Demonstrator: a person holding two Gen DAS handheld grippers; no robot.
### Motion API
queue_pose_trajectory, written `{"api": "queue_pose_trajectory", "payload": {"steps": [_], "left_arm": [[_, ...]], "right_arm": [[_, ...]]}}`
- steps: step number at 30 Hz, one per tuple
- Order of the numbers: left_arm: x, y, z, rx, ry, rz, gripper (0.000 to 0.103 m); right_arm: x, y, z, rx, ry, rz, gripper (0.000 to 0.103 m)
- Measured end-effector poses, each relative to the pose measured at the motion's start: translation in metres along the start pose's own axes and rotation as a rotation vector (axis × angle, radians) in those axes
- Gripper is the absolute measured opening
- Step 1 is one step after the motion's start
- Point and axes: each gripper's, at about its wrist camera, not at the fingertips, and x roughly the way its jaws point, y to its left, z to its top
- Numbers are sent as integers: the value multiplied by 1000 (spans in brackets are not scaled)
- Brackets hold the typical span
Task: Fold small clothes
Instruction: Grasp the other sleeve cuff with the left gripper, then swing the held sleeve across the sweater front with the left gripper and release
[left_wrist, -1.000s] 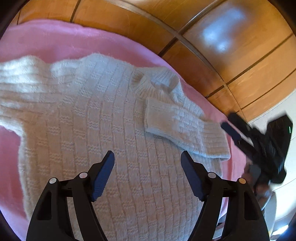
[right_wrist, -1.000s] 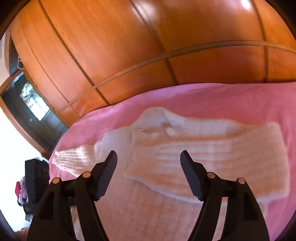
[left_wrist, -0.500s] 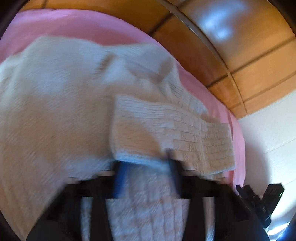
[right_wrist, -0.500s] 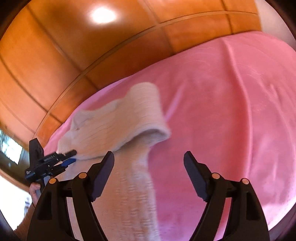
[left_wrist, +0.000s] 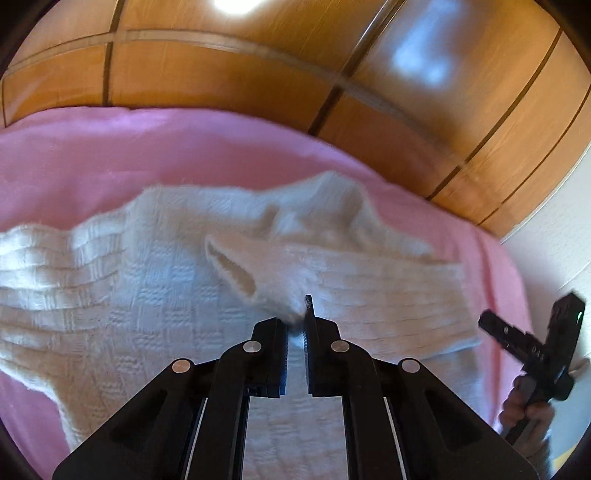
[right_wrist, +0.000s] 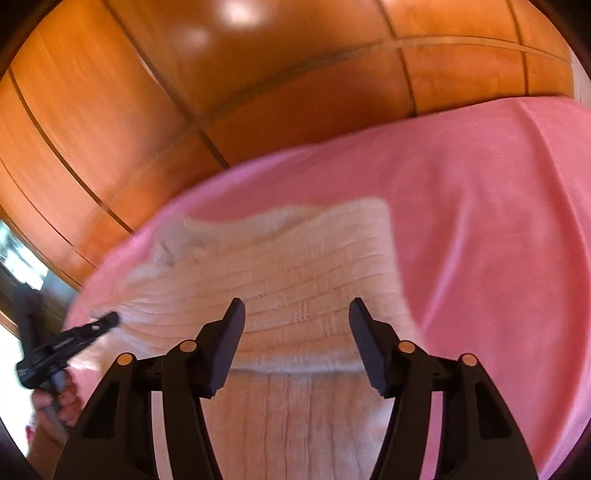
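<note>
Knit material: white chunky-knit sweater (left_wrist: 155, 280) lies spread on the pink blanket (left_wrist: 110, 147), neck end toward the wooden panelled wall (left_wrist: 258, 74); one sleeve is already folded across the body.
Sleeve cuff: cuff (left_wrist: 255, 273) is raised off the body, its opening facing left in the left wrist view.
Left gripper: left gripper (left_wrist: 295, 325) has its jaws pressed together, pinching a fold of the cuff edge between the pads.
Right gripper: right gripper (right_wrist: 295, 314) hangs over the sweater's folded part with jaws apart and closing; knit lies below and between the fingers, but no pad presses on it as far as the blurred view shows.
Step in hand (judgement): repositioning the sleeve across the body to square up the fold.
Technique, grip: hold the pinch near the cuff edge only; a deeper bite would likely drag the body layer along.
Technique, travel: carry the cuff low and level so the sleeve lays flat without twisting.
Technique, second hand: let the right gripper take one layer only at the folded edge and keep that edge aligned.
Risk: loose knit stretches and may snag on a pad corner.
Writing and brands: none readable; no label shows on the sweater, and both views are motion-blurred.
</note>
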Motion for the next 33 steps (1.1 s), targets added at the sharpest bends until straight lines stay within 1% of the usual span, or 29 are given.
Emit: {"api": "queue_pose_trajectory", "payload": {"steps": [2, 3, 4, 5, 6, 7, 8, 9, 10, 12, 14, 15, 16, 17, 18, 20, 21, 23, 24, 26, 27, 29, 30, 32, 33], "left_arm": [[15, 7, -3, -3, 25, 36, 6], [21, 13, -5, -9, 31, 71, 7], [24, 15, -7, -15, 33, 93, 16], [25, 19, -9, -24, 39, 104, 21], [23, 24, -11, -34, 37, 104, 31], [16, 32, -13, -55, 21, 103, 45], [7, 39, -16, -74, -3, 114, 53], [-3, 47, -19, -90, -24, 121, 66], [-18, 61, -23, -128, -64, 128, 70], [-52, 92, -34, -218, -135, 155, 70], [-76, 122, -42, -310, -168, 137, 70], [-90, 140, -49, -367, -188, 143, 70], [-109, 162, -59, -431, -235, 160, 70], [-127, 183, -67, -483, -274, 196, 70], [-141, 201, -74, -519, -295, 220, 72], [-162, 230, -84, -585, -319, 218, 73], [-176, 253, -91, -649, -338, 219, 73], [-191, 277, -95, -721, -361, 233, 73], [-200, 294, -95, -759, -372, 259, 73], [-209, 315, -92, -801, -384, 284, 73], [-210, 323, -90, -820, -388, 283, 73], [-210, 352, -85, -901, -392, 269, 73], [-212, 362, -85, -924, -403, 276, 72], [-208, 375, -76, -947, -428, 332, 72], [-206, 382, -71, -949, -424, 340, 70]], "right_arm": [[24, 6, -4, -14, 45, -40, 57], [30, 8, -7, -21, 56, -61, 58], [38, 12, -11, -42, 56, -99, 59], [40, 15, -15, -66, 41, -119, 64], [42, 22, -19, -102, 27, -134, 68], [43, 26, -22, -124, 21, -144, 75], [45, 31, -25, -154, 12, -165, 81], [48, 36, -29, -191, 5, -186, 85], [52, 39, -32, -221, 3, -208, 89], [57, 42, -35, -234, -3, -238, 90], [57, 42, -34, -221, -7, -236, 95], [58, 41, -33, -219, -1, -212, 99], [60, 42, -33, -224, 5, -212, 101], [59, 43, -34, -227, 5, -215, 101], [59, 44, -34, -234, 4, -221, 101], [59, 46, -35, -241, -6, -227, 101], [58, 49, -34, -242, -12, -231, 101], [59, 52, -36, -249, -19, -239, 101], [58, 52, -36, -251, -23, -241, 101], [59, 53, -37, -251, -26, -242, 101], [58, 53, -37, -252, -27, -243, 101], [57, 53, -38, -253, -28, -245, 101], [57, 53, -38, -255, -28, -248, 101], [59, 55, -39, -257, -30, -253, 101], [59, 55, -39, -257, -30, -255, 101]]}}
